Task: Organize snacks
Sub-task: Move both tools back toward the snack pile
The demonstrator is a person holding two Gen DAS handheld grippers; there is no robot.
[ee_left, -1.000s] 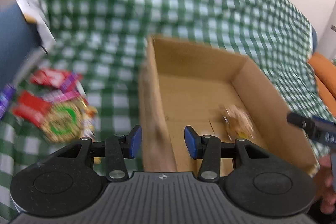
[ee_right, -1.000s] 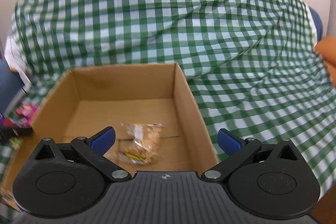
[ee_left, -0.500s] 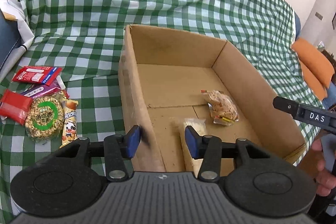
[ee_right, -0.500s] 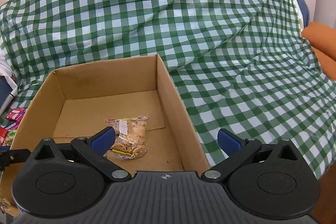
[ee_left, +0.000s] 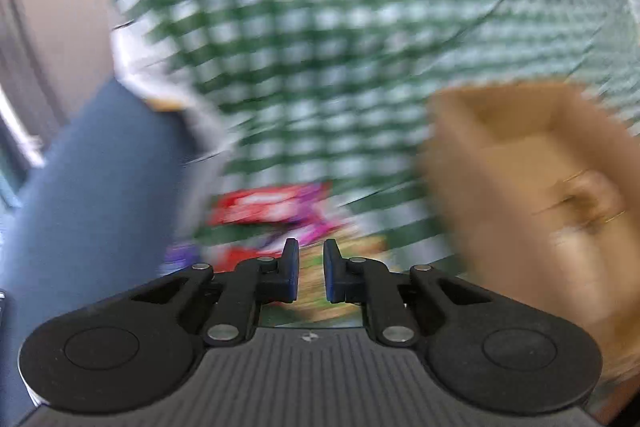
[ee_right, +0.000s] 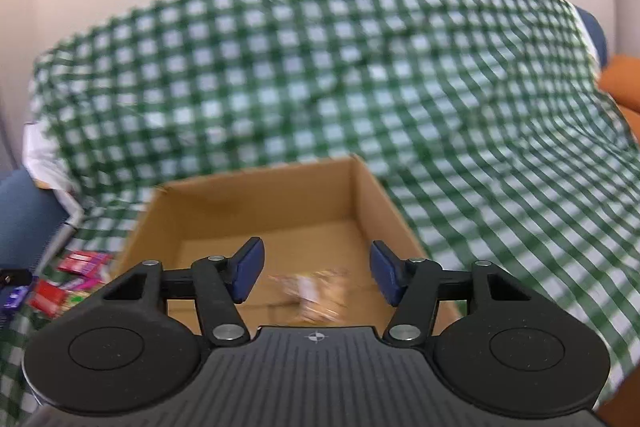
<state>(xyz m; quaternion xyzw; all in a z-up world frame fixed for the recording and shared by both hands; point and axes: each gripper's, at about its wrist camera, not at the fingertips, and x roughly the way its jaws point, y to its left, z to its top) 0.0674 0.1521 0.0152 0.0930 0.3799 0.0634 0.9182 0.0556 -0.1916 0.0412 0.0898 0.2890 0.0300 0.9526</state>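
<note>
An open cardboard box [ee_right: 368, 195] sits on a green checked cloth; it also shows blurred at the right of the left wrist view [ee_left: 520, 187]. A clear bag of snacks [ee_right: 316, 293] lies on its floor. A pile of loose snack packets lies left of the box: a red one [ee_left: 264, 205], purple and green ones, also seen in the right wrist view [ee_right: 60, 283]. My left gripper [ee_left: 311, 269] hangs over that pile, jaws a narrow gap apart, nothing between them. My right gripper [ee_right: 316, 271] is open and empty over the box.
The green checked cloth [ee_right: 360, 75] covers the whole surface and runs up the back. A dark blue seat or cushion [ee_left: 88, 187] stands at the left. An orange cushion [ee_right: 624, 83] lies at the far right. A pale wall is behind.
My left gripper has swung left from the box to over the snack pile, and its jaws have narrowed. My right gripper has drawn back a little, and its jaws have narrowed somewhat.
</note>
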